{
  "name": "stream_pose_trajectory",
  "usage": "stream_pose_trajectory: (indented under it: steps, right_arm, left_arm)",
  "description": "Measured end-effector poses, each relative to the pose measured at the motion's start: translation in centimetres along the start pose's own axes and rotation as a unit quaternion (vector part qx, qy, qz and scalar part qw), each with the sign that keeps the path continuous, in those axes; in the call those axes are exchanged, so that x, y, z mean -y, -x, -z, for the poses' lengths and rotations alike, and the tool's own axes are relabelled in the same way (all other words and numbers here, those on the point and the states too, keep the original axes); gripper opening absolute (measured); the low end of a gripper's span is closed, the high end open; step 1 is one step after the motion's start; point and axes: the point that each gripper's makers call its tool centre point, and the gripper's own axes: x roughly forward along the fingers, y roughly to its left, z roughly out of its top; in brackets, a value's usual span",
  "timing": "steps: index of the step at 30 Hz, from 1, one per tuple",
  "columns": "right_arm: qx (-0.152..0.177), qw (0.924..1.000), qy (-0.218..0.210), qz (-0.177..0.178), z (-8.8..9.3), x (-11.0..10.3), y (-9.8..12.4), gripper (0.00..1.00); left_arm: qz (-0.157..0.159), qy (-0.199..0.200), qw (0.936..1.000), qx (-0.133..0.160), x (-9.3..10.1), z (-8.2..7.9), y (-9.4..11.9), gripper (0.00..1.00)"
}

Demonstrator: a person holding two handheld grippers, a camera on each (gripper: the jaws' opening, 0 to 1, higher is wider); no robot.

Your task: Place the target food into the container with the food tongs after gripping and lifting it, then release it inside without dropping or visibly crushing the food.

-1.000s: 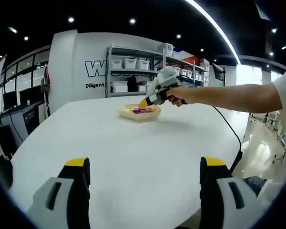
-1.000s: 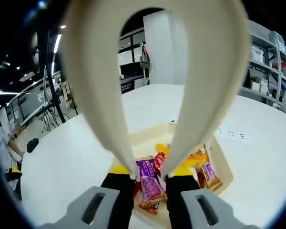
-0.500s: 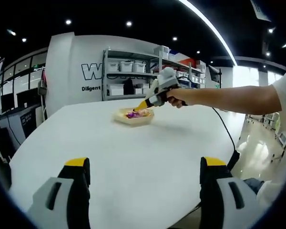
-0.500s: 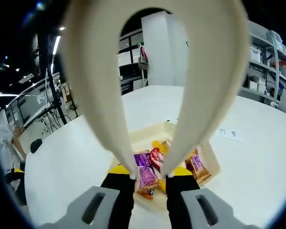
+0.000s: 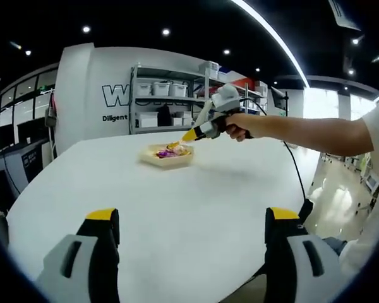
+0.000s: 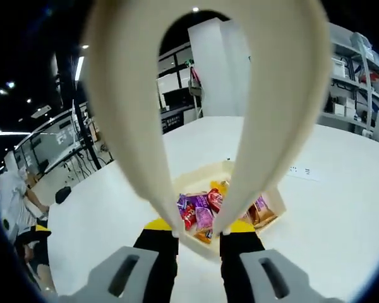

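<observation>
A shallow cream tray [image 5: 166,158] with several wrapped snacks stands on the far part of the white table [image 5: 196,189]. A hand holds my right gripper [image 5: 199,130] just above and to the right of it. In the right gripper view, my right gripper [image 6: 199,228] is shut on cream food tongs [image 6: 284,95]. Their two tips stand apart over the near rim of the tray [image 6: 275,201]. A purple packet [image 6: 204,218] and a red packet [image 6: 215,199] lie in the tray, and nothing is between the tips. My left gripper [image 5: 192,214] is open over the table's near edge.
A black cable [image 5: 297,177] runs from the right gripper off the table's right edge. Shelves with white bins [image 5: 170,88] stand behind the table. A person [image 6: 16,196] and desks with monitors are off to the left, beyond the table's rim.
The right gripper and its tongs have drawn up and back, so the tray looks smaller and farther. The packets stayed in the tray. The left gripper view has swung slightly.
</observation>
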Motion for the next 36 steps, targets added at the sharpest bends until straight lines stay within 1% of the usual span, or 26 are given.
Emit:
stream_pose_trajectory:
  steps: [3, 5, 9, 14, 18, 23, 29, 33, 36]
  right_arm:
    - [-0.004, 0.9999, -0.004, -0.01, 0.5, -0.3, 0.8, 0.19]
    - [-0.008, 0.9996, -0.019, -0.019, 0.8, -0.5, 1.2, 0.19]
    - [-0.009, 0.9994, -0.017, -0.028, 1.0, -0.9, 1.8, 0.2]
    - [-0.012, 0.999, -0.017, -0.039, 1.8, -1.6, 2.6, 0.21]
    - [-0.014, 0.9989, -0.012, -0.044, 2.3, -2.0, 2.9, 0.21]
    - [-0.009, 0.9979, -0.022, -0.06, 2.3, -2.8, 3.6, 0.21]
    - [-0.006, 0.9971, -0.018, -0.073, 2.5, -3.9, 4.8, 0.22]
    - [-0.013, 0.9973, -0.005, -0.072, 3.6, -4.2, 5.1, 0.22]
    - [-0.016, 0.9973, -0.007, -0.072, 4.3, -4.2, 5.3, 0.22]
  left_arm:
    - [0.005, 0.0, 1.0, -0.001, 0.3, 0.0, -0.3, 0.94]
    - [0.009, -0.003, 1.0, 0.0, 0.7, -0.1, -0.6, 0.94]
    - [0.015, -0.006, 0.9999, -0.002, 1.2, -0.2, -0.9, 0.94]
    - [0.022, -0.008, 0.9997, -0.009, 1.6, 0.1, -1.4, 0.94]
    - [0.025, -0.007, 0.9996, -0.01, 1.9, 0.1, -1.5, 0.94]
    - [0.028, -0.007, 0.9995, -0.012, 2.2, 0.3, -1.5, 0.94]
    - [0.027, -0.006, 0.9996, -0.013, 2.5, 0.5, -1.3, 0.94]
    - [0.028, -0.007, 0.9995, -0.012, 2.8, 0.4, -1.2, 0.94]
    - [0.028, -0.007, 0.9996, -0.006, 3.0, 0.0, -1.2, 0.94]
